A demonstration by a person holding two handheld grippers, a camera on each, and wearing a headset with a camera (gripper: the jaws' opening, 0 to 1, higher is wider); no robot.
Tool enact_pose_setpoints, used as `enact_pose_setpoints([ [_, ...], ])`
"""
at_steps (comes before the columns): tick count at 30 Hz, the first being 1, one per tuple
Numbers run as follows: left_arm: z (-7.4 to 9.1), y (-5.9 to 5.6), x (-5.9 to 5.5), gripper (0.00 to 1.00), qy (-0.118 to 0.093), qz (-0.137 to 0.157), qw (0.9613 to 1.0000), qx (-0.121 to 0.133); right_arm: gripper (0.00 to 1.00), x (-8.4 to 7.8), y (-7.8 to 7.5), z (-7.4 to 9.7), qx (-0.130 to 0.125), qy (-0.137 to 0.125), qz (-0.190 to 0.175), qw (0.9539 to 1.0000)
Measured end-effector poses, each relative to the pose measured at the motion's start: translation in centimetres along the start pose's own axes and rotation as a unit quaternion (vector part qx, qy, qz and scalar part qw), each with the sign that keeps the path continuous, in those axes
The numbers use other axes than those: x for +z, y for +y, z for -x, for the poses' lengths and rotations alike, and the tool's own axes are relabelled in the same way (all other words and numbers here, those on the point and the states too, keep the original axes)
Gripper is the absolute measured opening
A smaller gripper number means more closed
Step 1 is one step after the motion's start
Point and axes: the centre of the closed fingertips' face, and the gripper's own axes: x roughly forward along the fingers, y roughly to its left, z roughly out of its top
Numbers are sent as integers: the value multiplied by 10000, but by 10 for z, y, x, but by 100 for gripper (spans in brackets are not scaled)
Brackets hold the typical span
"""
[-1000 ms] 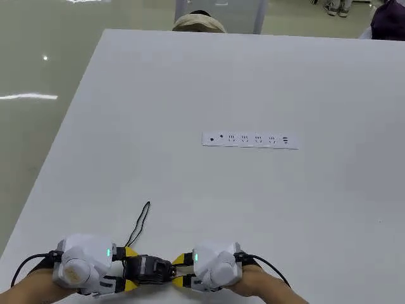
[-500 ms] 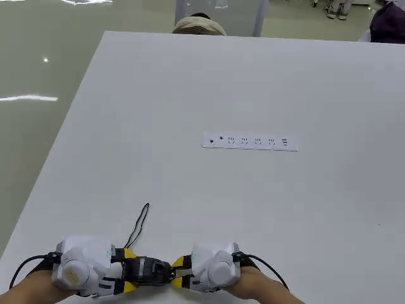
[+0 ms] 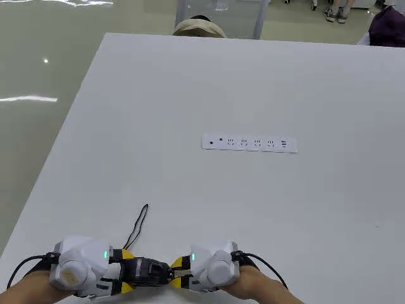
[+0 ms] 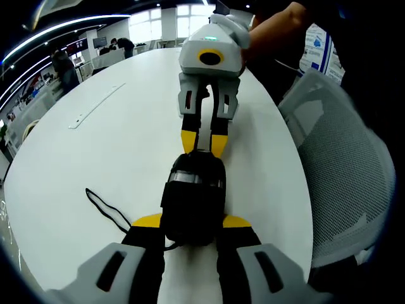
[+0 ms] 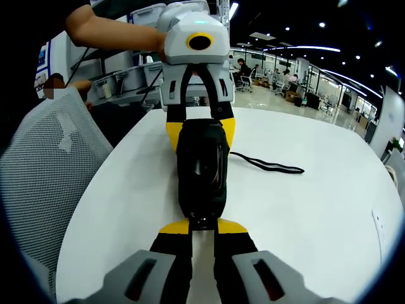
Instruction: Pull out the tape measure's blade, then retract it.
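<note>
I can't see the blade tip of the tape measure (image 5: 202,164) inside the right tool (image 5: 202,227); my right hand (image 3: 256,290) is cropped at six o'clock.

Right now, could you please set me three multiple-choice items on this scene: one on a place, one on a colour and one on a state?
1. Where is the tape measure?
A. At the far edge of the table
B. Between the left gripper and the right gripper, at the near edge
C. Lifted high above the table

2. What colour is the strap lying beside it?
A. Black
B. Red
C. White

3. How is the left gripper?
A. Open, apart from the tape measure
B. Shut on the tape measure
C. Lying empty on the table

Answers:
1 B, because the head view shows it between both grippers near the person.
2 A, because the strap is dark against the white table.
3 B, because in the left gripper view its yellow tips press the case's two sides.
</note>
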Motion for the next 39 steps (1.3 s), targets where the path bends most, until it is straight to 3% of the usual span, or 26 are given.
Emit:
enact_pose_setpoints([
  [39,0,-1,0,27,47,31,10000,-4,9,-2,2,10,-2,10,-51,10000],
])
